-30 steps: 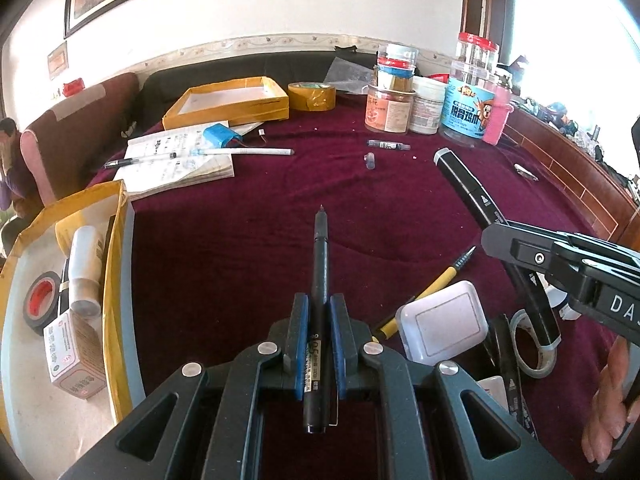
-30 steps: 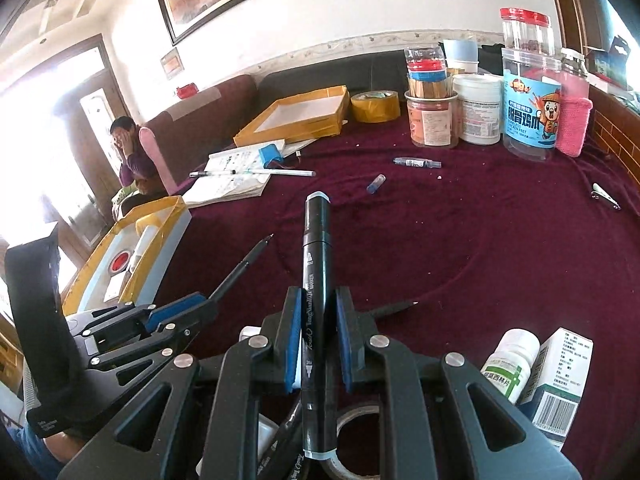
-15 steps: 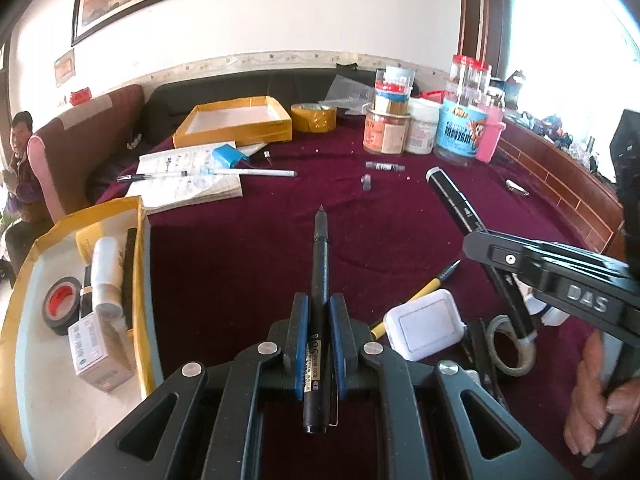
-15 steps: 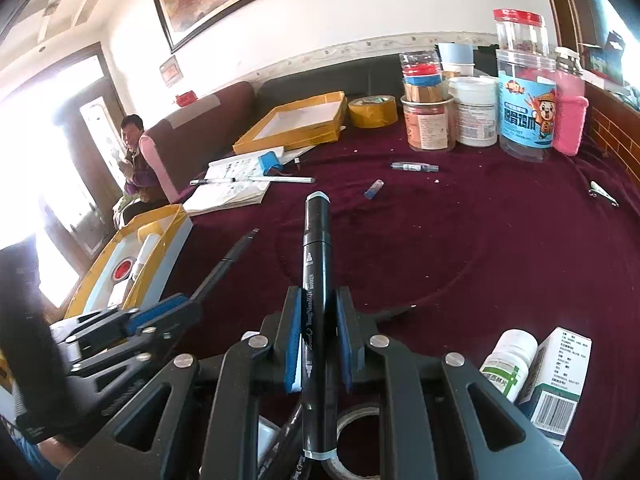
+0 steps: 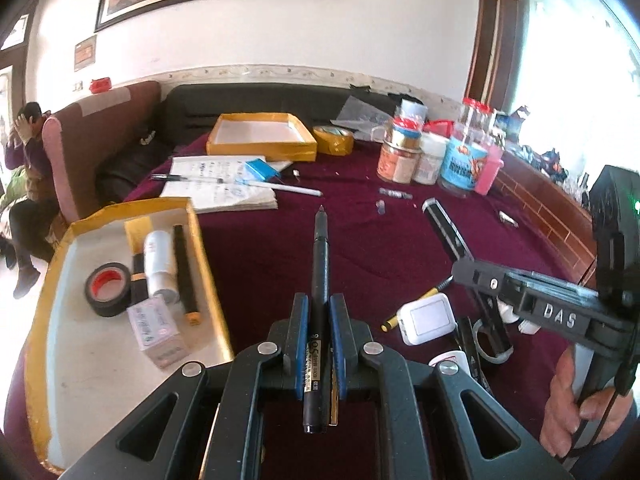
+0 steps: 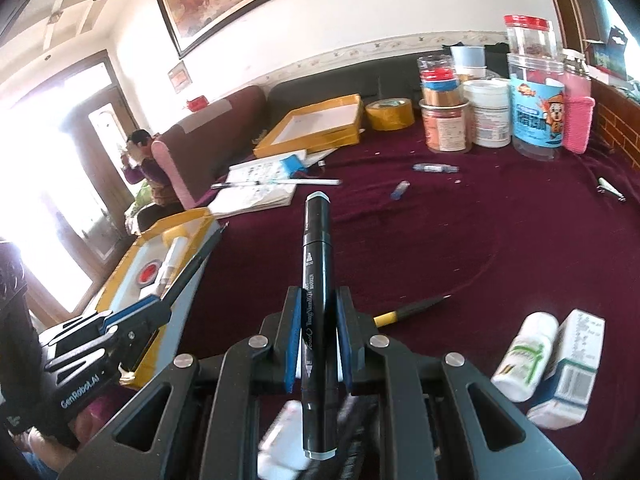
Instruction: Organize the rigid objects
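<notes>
2 tongs, both clamped shut on writing tools. Left tongs (image 5: 319, 340) pinch a thin black pen (image 5: 320, 264) between blue pads, tip pointing forward; right tongs (image 6: 318, 338) pinch a thick black marker (image 6: 316, 308) the same way. Compared with 1 second ago, the left tongs have lifted and swung toward the yellow-rimmed tray (image 5: 200, 264) on the left, which now fills more of that view; grip unchanged. Judgement: pen is in transit to the tray, marker next. Tray has a smooth white floor and already holds a black tape roll (image 5: 107, 289), a white cylinder and a small carton. Tablecloth (image 5: 360, 248) is maroon, velvety. Yellow-barrelled pen (image 6: 412, 307) and white square case (image 5: 427, 318) are left on the cloth.
</notes>
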